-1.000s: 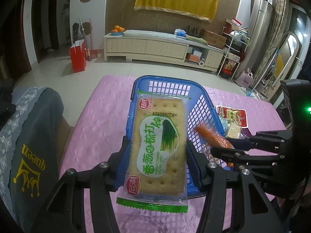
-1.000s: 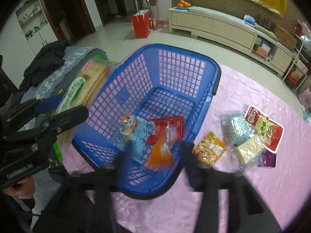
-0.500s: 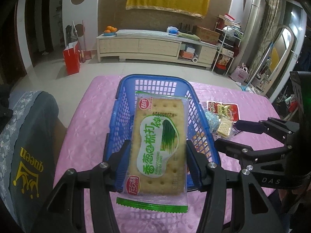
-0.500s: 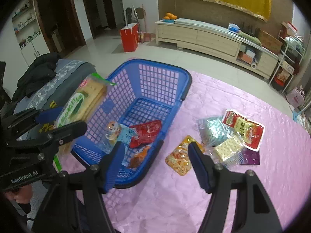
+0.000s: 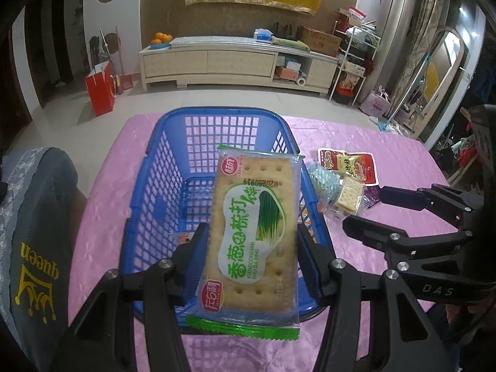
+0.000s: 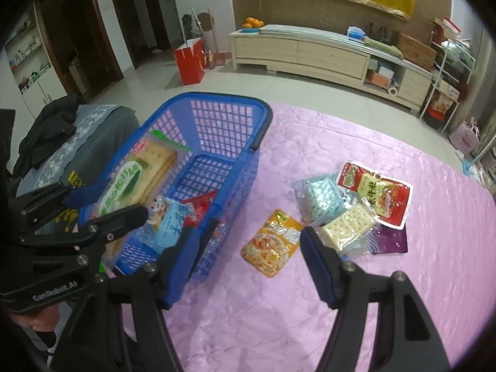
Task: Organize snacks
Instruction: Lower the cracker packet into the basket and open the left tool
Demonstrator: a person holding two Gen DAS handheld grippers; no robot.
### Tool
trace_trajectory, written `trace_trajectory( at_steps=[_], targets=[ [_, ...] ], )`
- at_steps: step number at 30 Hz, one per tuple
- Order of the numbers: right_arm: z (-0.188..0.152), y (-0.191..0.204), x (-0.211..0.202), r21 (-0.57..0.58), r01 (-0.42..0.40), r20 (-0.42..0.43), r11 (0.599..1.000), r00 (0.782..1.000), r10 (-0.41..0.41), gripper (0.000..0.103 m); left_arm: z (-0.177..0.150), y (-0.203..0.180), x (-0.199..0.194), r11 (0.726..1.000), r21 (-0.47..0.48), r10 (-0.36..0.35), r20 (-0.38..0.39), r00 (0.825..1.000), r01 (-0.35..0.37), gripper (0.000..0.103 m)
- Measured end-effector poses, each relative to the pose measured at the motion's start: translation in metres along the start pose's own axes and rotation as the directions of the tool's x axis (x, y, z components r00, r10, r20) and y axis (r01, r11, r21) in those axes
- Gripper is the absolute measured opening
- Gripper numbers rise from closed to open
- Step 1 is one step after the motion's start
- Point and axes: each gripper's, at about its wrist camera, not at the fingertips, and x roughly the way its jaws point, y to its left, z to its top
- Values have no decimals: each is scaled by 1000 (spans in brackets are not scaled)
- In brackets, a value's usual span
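the left tongs (image 5: 251, 248) are clamped on a cracker packet (image 5: 255, 232), holding it over the near end of the blue basket (image 6: 186, 114) on the pink-covered counter (image 6: 310, 294). the right tongs (image 6: 248, 241) are spread wide with nothing between them, above an orange pouch (image 6: 272, 241) lying just beside the basket. inside the basket lie a pale blue packet (image 6: 170, 223) and a red packet (image 6: 201, 204). further toward the counter's right side sit a red-and-yellow packet (image 6: 378, 195), a clear cracker pack (image 6: 347, 226) and a light blue bag (image 6: 319, 198)
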Motion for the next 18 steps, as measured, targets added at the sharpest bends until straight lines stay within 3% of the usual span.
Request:
trace_trajectory(
  at_steps=[11, 14, 18],
  targets=[
    [-3, -11, -7, 24, -8, 7, 1000, 1000, 8, 72, 0, -12, 15, 1000, 3, -1, -31, 1000, 1, 53],
    [-2, -10, -11, 24, -8, 16, 1000, 1000, 8, 72, -1, -11, 12, 1000, 4, -8, -21, 1000, 8, 60],
    [-3, -10, -18, 23, -10, 25, 1000, 1000, 10, 72, 0, -14, 3, 1000, 16, -1, -5, 1000, 1, 63]
  ],
)
